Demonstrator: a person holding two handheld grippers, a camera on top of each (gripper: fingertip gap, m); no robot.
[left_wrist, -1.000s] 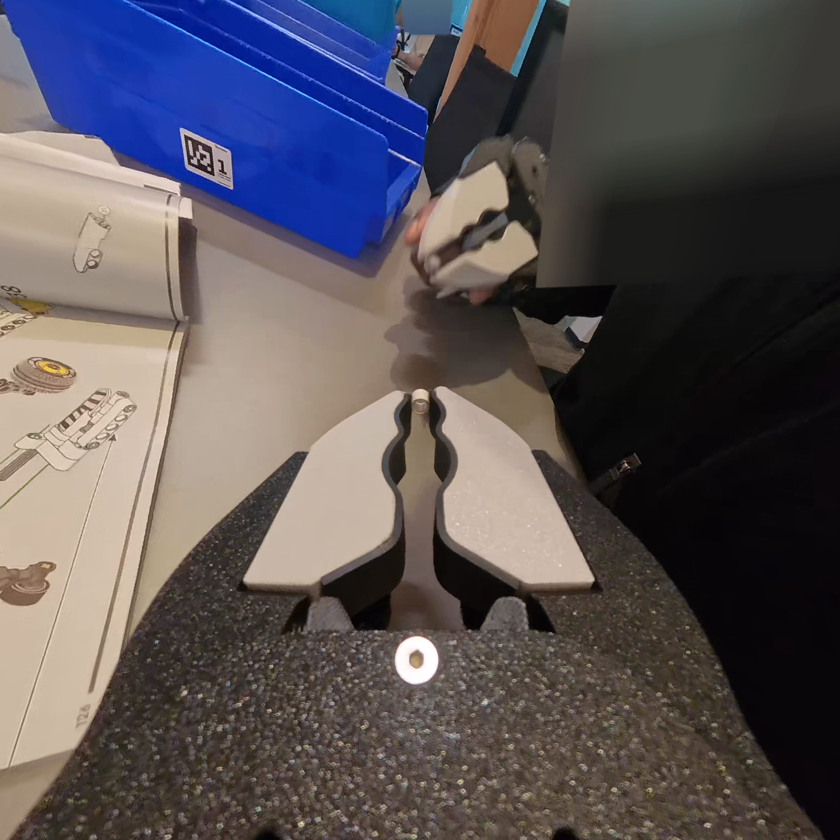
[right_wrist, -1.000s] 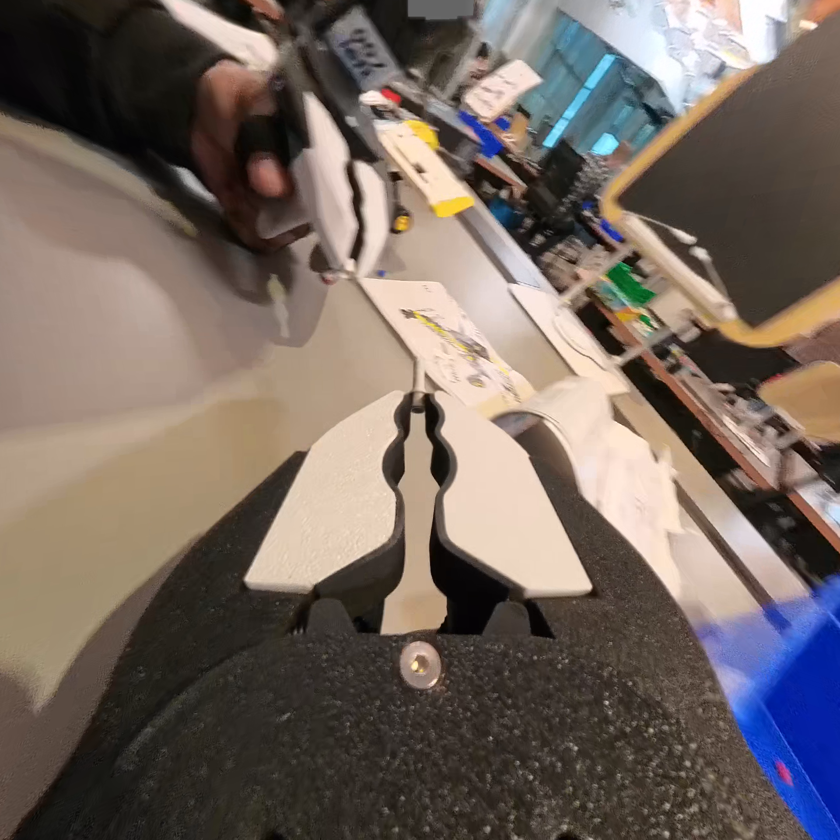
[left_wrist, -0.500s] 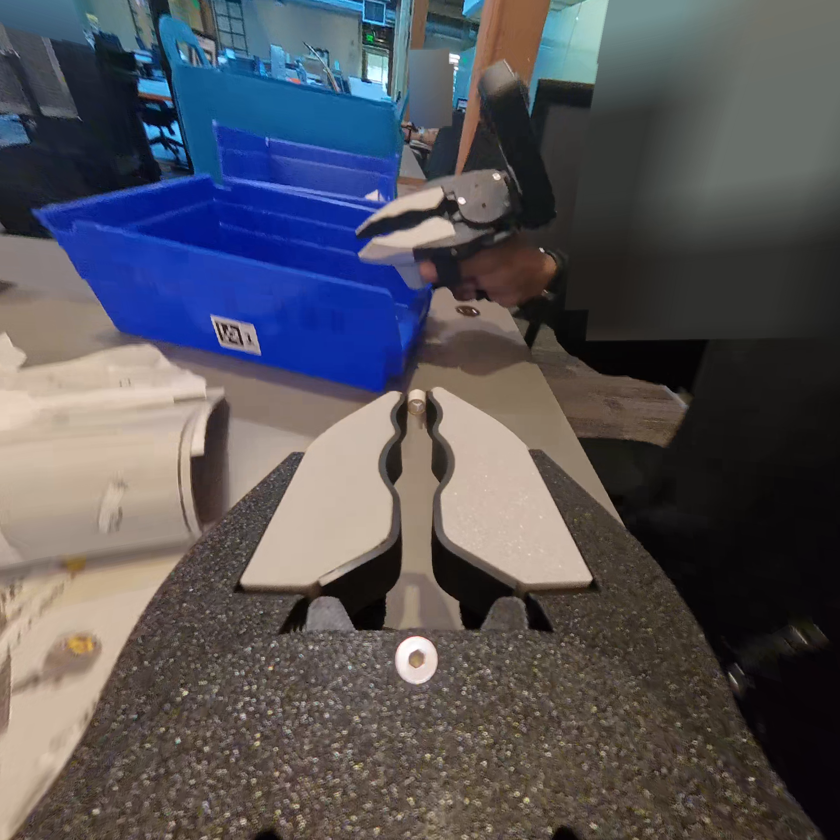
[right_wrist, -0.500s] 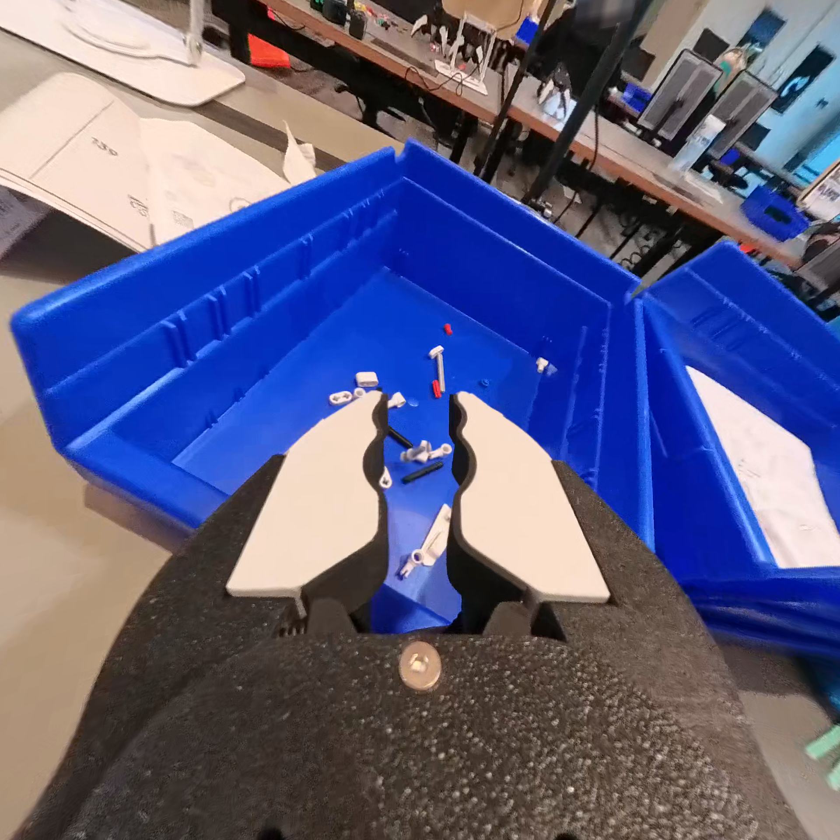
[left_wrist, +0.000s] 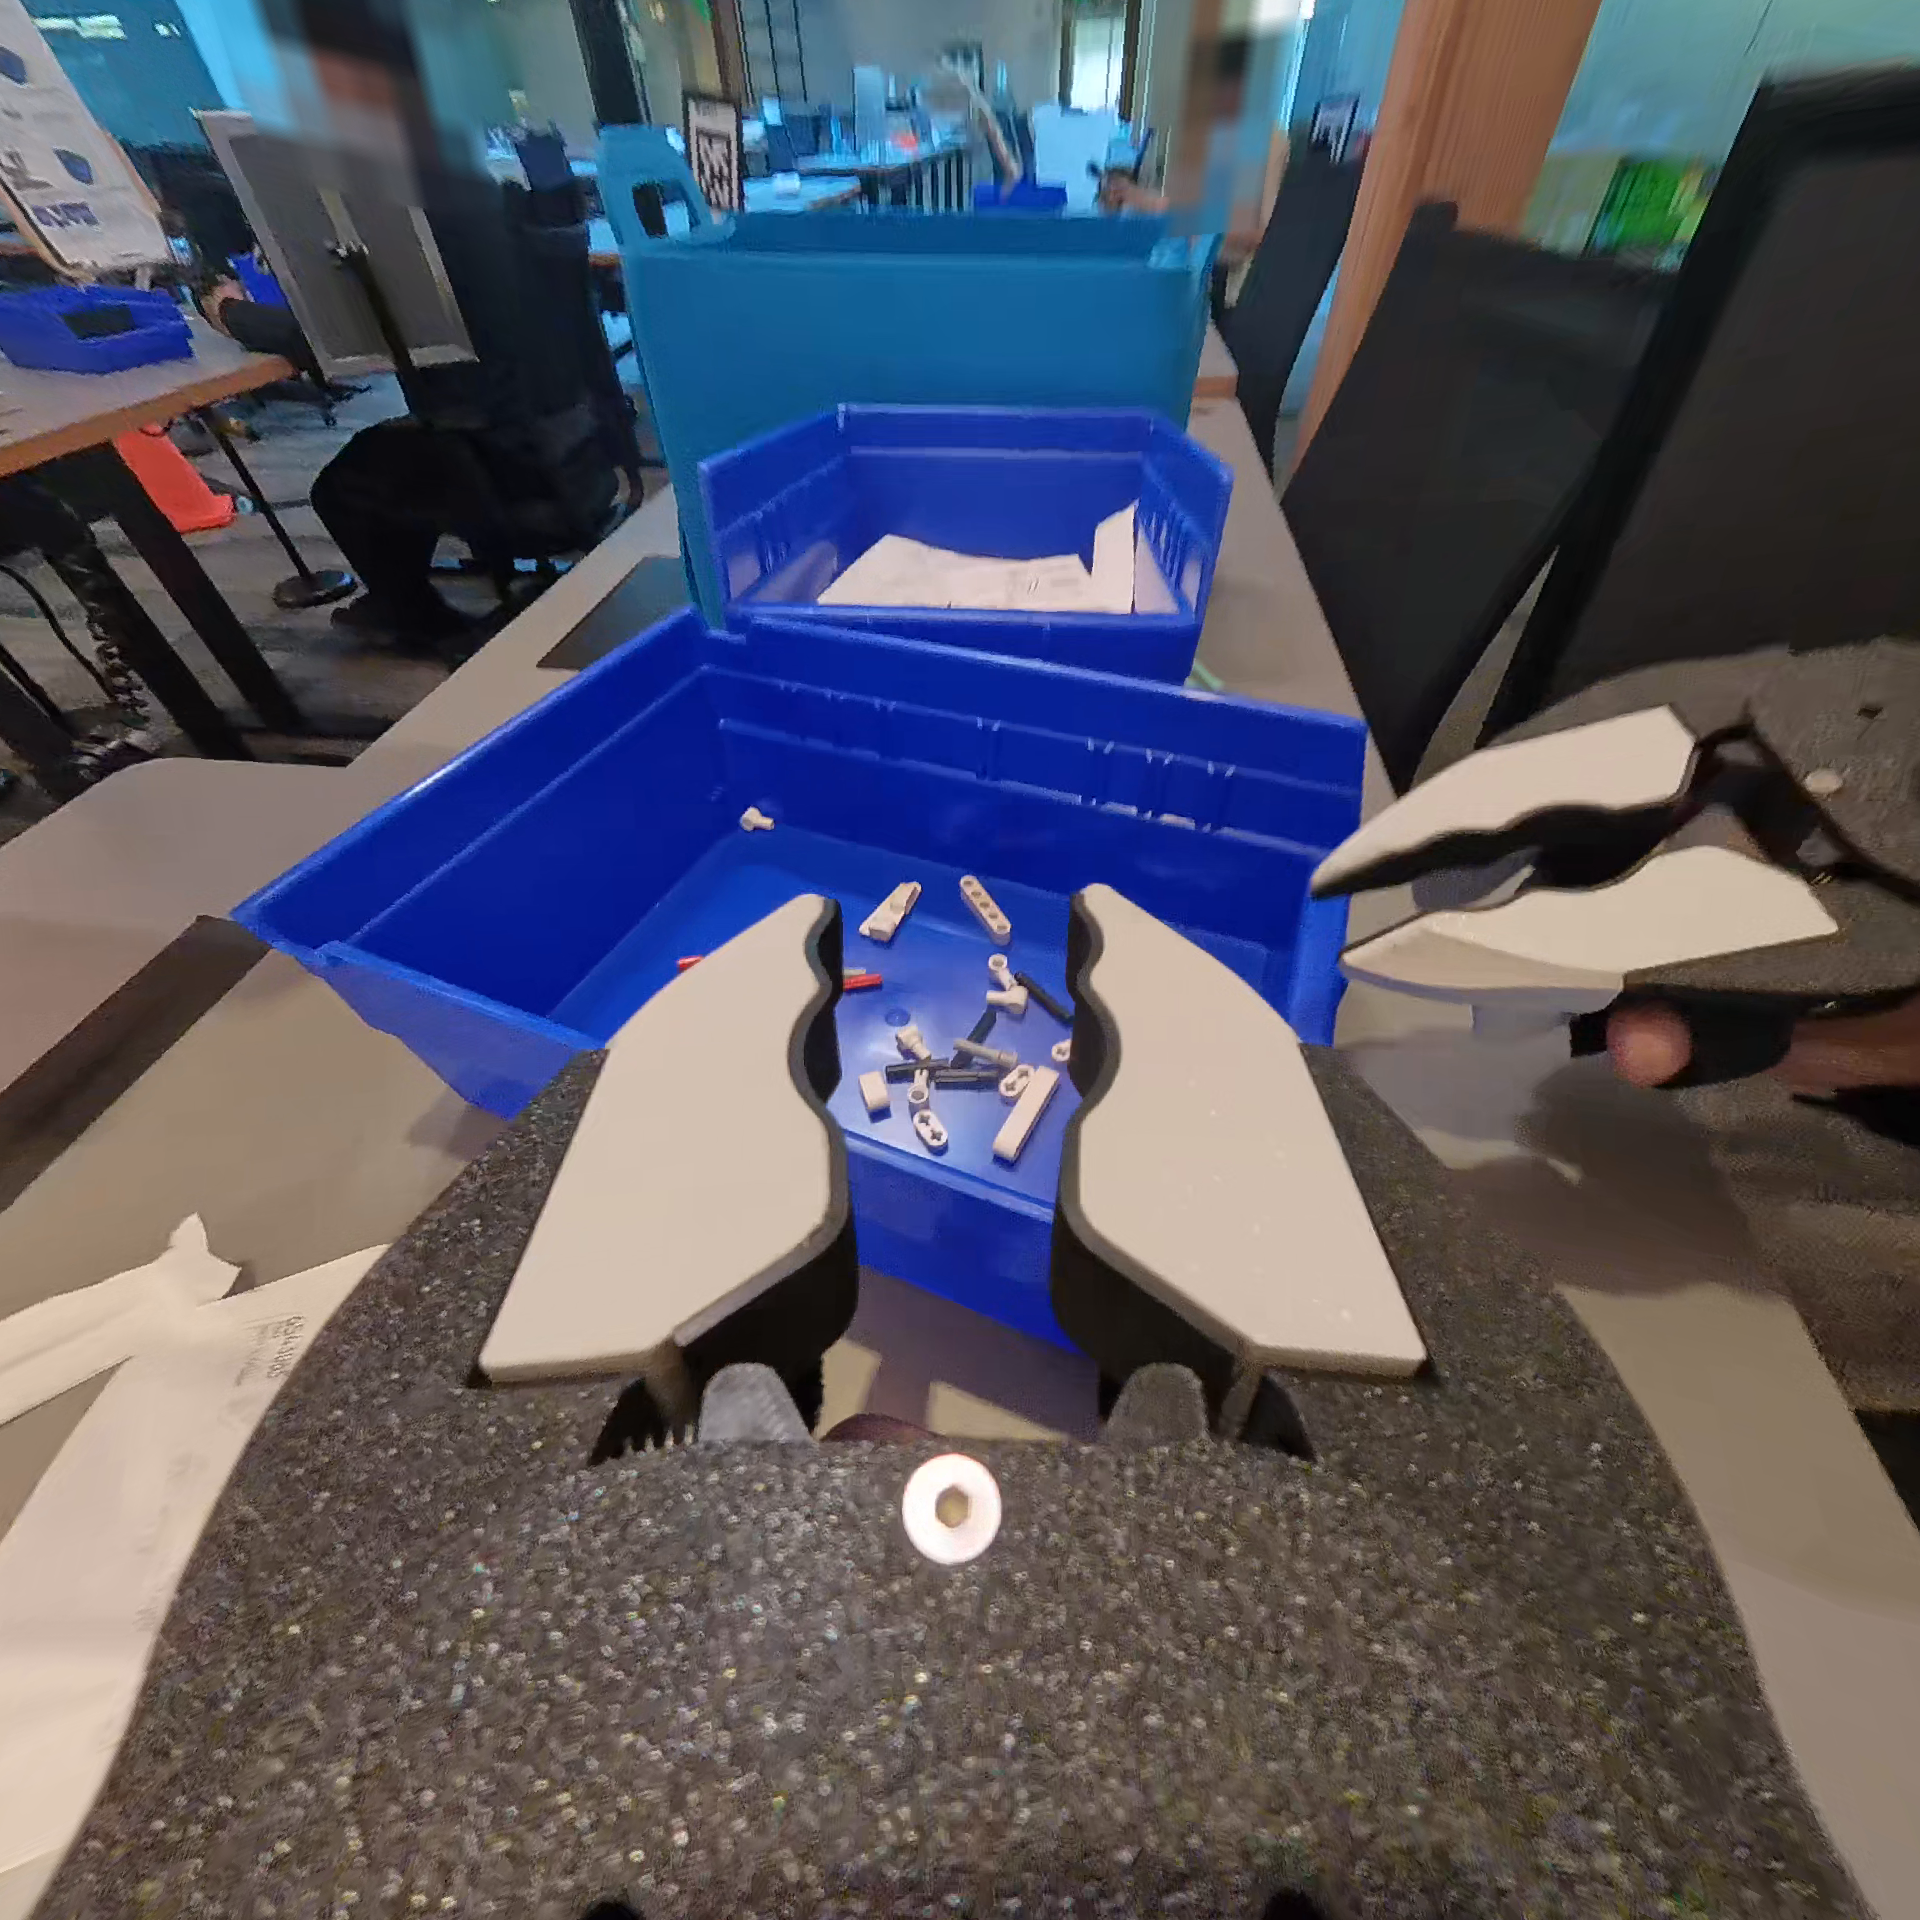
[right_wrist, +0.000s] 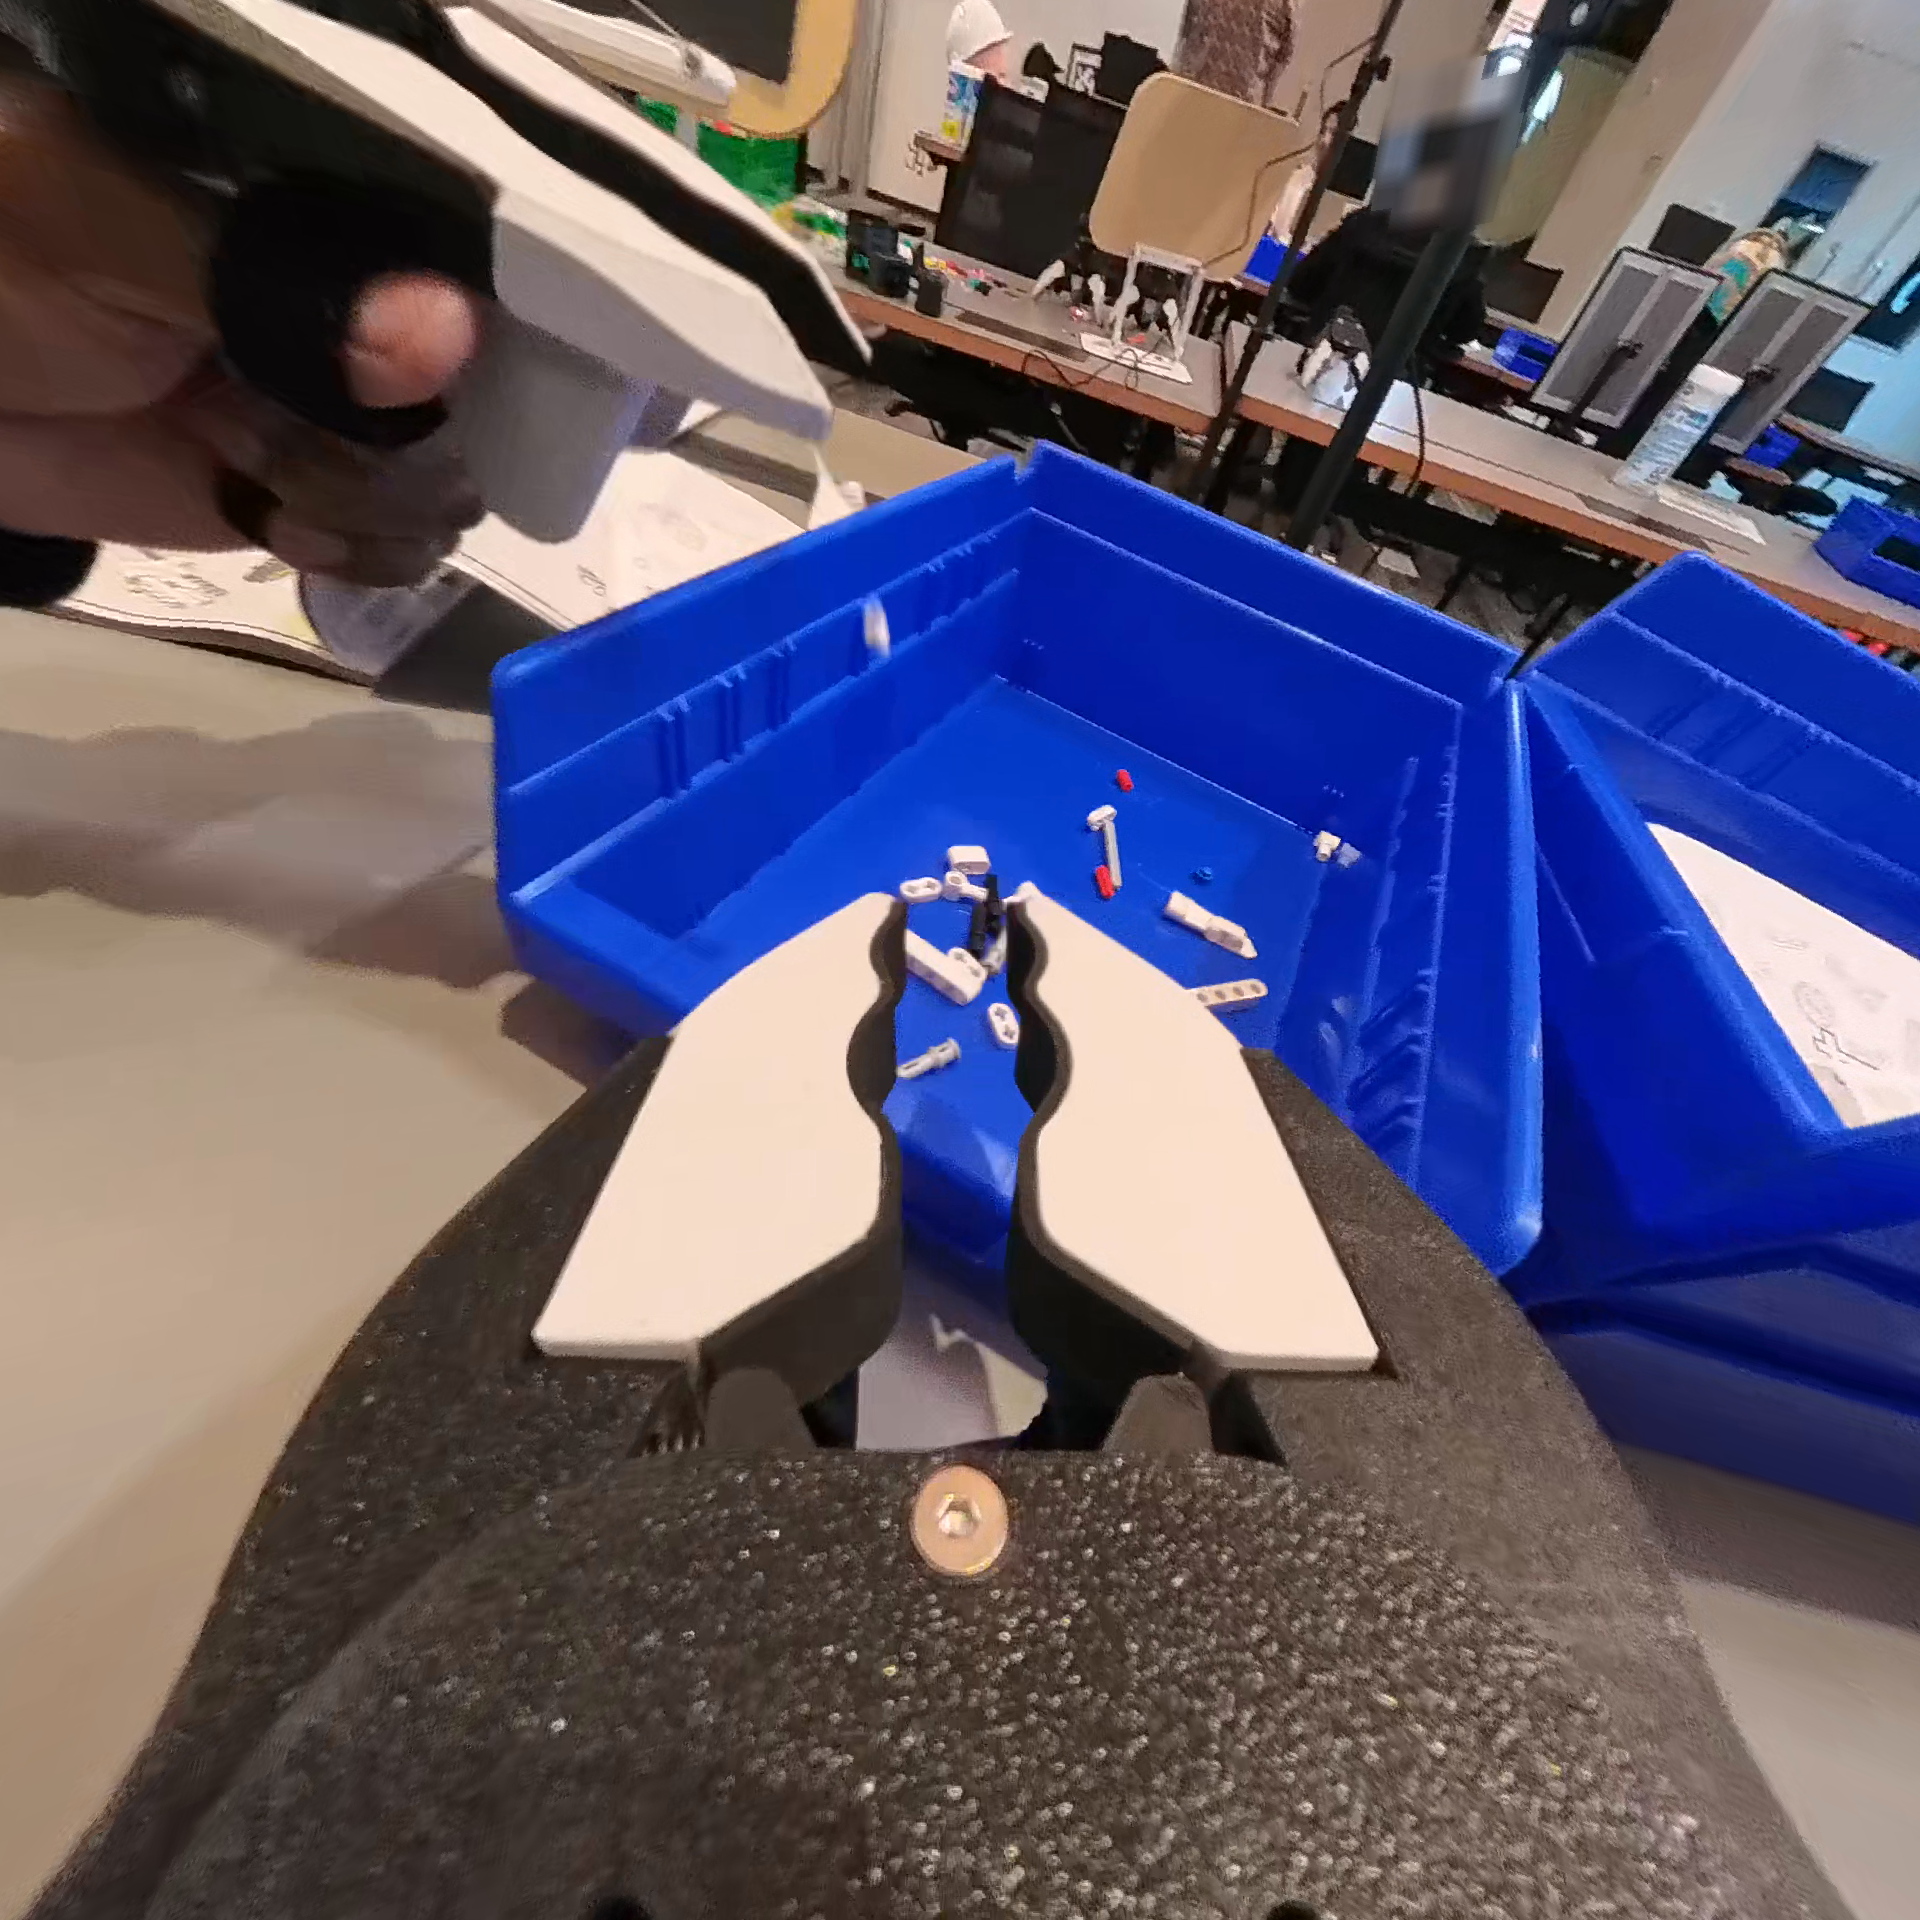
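1. Looking down my left gripper (left_wrist: 951, 925), I found its fingers spread wide with nothing between them. Half a second before, they had been pinched on a tiny grey piece.
2. A small pale blur (right_wrist: 876, 627) hung just under that gripper's tips, against the inner wall of the blue bin (left_wrist: 1039, 717). I took it for that piece dropping, though it was too smeared to be sure.
3. My right gripper (right_wrist: 954, 904) stood at a narrow gap, tighter than half a second earlier, and gripped nothing. The parts seen between its fingers lay on the bin floor below.
4. The bin sat directly ahead of and beneath both grippers. Its scatter of small white, black and red parts (left_wrist: 966, 1049) lay mostly under the left fingertips.
5. Beyond the left gripper stood a second blue bin (left_wrist: 966, 644) holding paper sheets (left_wrist: 966, 582), and a teal container (left_wrist: 914, 312) behind it.
6. The grey table (left_wrist: 156, 831) carried white printed pages (left_wrist: 156, 1403) near the left gripper's left side.
7. Farther out was an office with desks (right_wrist: 1455, 436), chairs and more blue bins.
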